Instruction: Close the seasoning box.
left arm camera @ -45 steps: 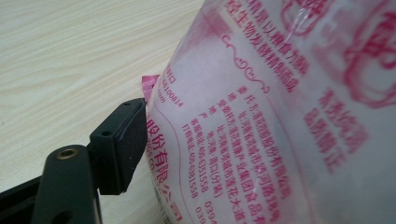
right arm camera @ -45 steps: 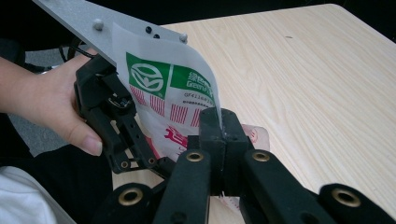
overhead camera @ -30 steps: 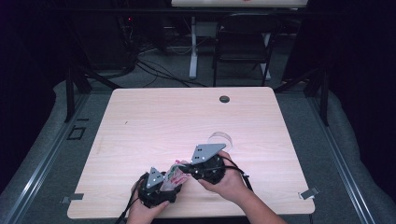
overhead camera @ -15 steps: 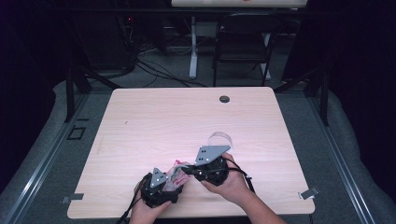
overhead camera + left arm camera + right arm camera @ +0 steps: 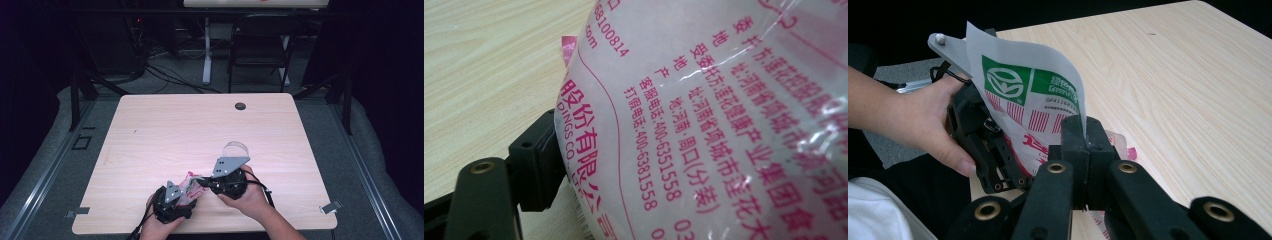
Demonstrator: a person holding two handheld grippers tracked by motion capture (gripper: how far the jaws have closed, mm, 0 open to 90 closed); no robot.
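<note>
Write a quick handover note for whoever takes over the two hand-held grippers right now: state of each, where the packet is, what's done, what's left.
Left hand-held gripper: holding the pink-printed plastic packet, which fills its view close up.
Right hand-held gripper: jaws shut on the packet's edge.
Packet: held between both near the front edge of the table; a clear plastic piece lies just behind.
Done: both grips set.
Left: probably pulling the packet open; it looks unopened.

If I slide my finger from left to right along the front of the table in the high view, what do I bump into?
Left gripper → pink-printed plastic bag → right gripper → metal clip at the table's edge.
</note>
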